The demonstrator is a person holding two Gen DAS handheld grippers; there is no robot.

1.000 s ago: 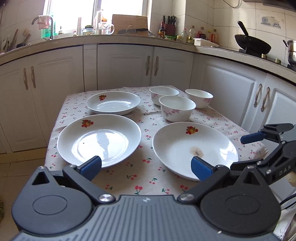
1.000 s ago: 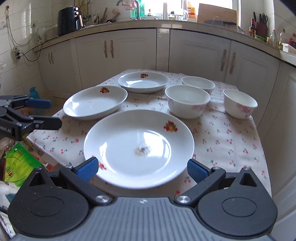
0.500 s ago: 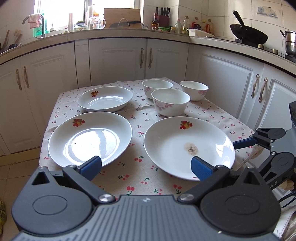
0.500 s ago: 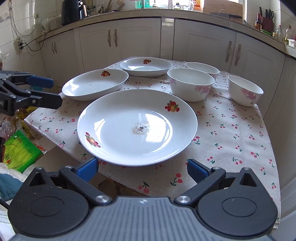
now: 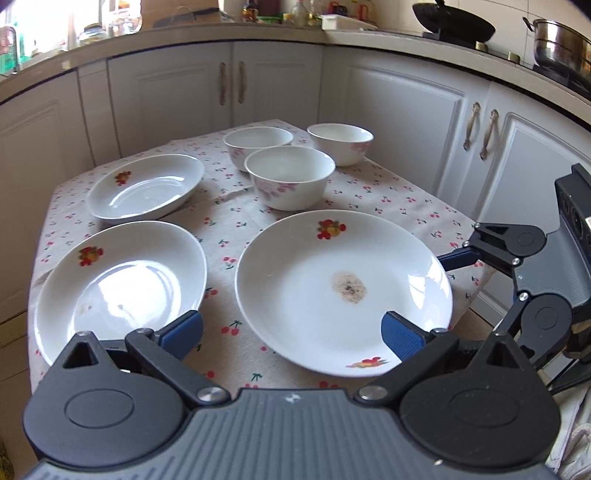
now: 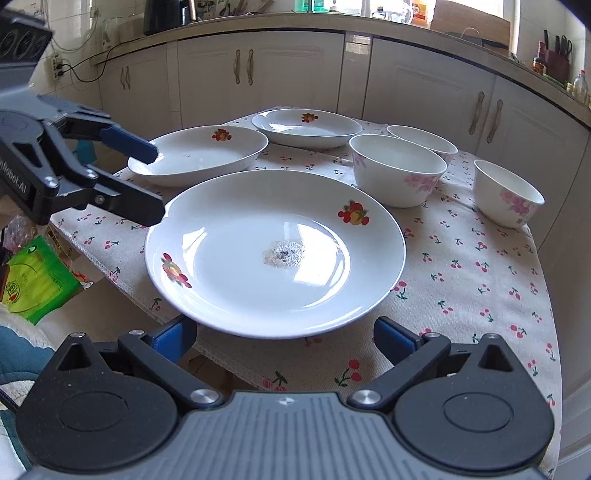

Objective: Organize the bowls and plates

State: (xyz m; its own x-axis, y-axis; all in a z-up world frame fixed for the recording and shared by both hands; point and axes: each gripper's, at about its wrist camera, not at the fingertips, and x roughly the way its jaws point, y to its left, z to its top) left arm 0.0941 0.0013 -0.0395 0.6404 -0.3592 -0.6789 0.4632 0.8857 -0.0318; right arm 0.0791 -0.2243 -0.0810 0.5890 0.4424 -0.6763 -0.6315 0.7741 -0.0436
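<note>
Three white fruit-print plates and three white bowls sit on a cherry-print tablecloth (image 5: 229, 206). The nearest plate (image 5: 343, 291) (image 6: 275, 251) has a dried stain at its centre. Left of it is a second plate (image 5: 122, 288) (image 6: 199, 155), and behind that a third plate (image 5: 146, 190) (image 6: 306, 127). The bowls (image 5: 290, 177) (image 6: 397, 170) stand at the back. My left gripper (image 5: 291, 332) is open, its jaws spanning the near edge of the stained plate. My right gripper (image 6: 282, 336) is open at that plate's right edge, also straddling the rim.
White kitchen cabinets (image 5: 240, 85) and a countertop wrap around the table. A wok (image 5: 454, 26) and a steel pot (image 5: 561, 44) sit on the stove at right. A green packet (image 6: 33, 284) lies below the table's left edge.
Both grippers have moved in toward the stained plate, which now looks larger and sits between each pair of open jaws. Nothing on the table has shifted.
</note>
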